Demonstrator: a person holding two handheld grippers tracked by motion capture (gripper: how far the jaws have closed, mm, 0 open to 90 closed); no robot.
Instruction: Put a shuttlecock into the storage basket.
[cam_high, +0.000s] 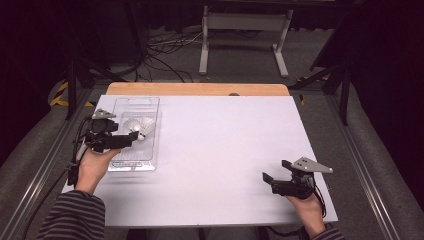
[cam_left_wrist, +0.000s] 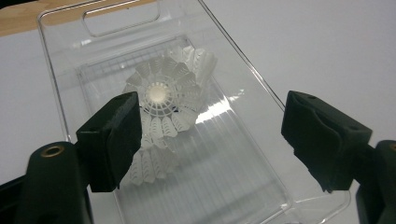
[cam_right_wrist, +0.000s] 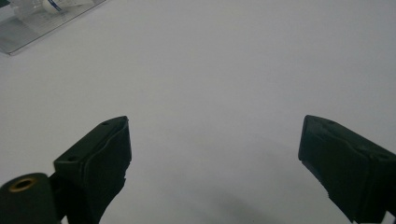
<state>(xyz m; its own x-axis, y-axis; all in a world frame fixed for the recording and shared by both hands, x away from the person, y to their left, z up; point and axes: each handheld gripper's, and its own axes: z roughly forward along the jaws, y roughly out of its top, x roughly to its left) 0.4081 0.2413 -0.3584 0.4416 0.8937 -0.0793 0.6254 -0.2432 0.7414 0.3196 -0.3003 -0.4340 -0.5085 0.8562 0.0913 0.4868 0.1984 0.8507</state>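
A clear plastic tray (cam_high: 150, 107) lies at the left of the white table, and white feather shuttlecocks (cam_high: 140, 127) lie in it. In the left gripper view the shuttlecocks (cam_left_wrist: 163, 93) are bunched together on the ribbed floor of the tray (cam_left_wrist: 243, 70), one with its cork end towards the camera. My left gripper (cam_left_wrist: 212, 105) hangs open just over the tray, its left jaw close beside the shuttlecocks, with nothing between the jaws. It sits over the tray's near left part (cam_high: 131, 137). My right gripper (cam_high: 275, 170) stands open and empty near the front right corner, low over bare table (cam_right_wrist: 212, 123).
The white table top (cam_high: 225, 150) has a wooden strip (cam_high: 200, 89) along its far edge. In the right gripper view the tray's corner (cam_right_wrist: 28, 37) is far off at the upper left. Beyond the table stand a white frame (cam_high: 240, 40) and floor cables (cam_high: 165, 55).
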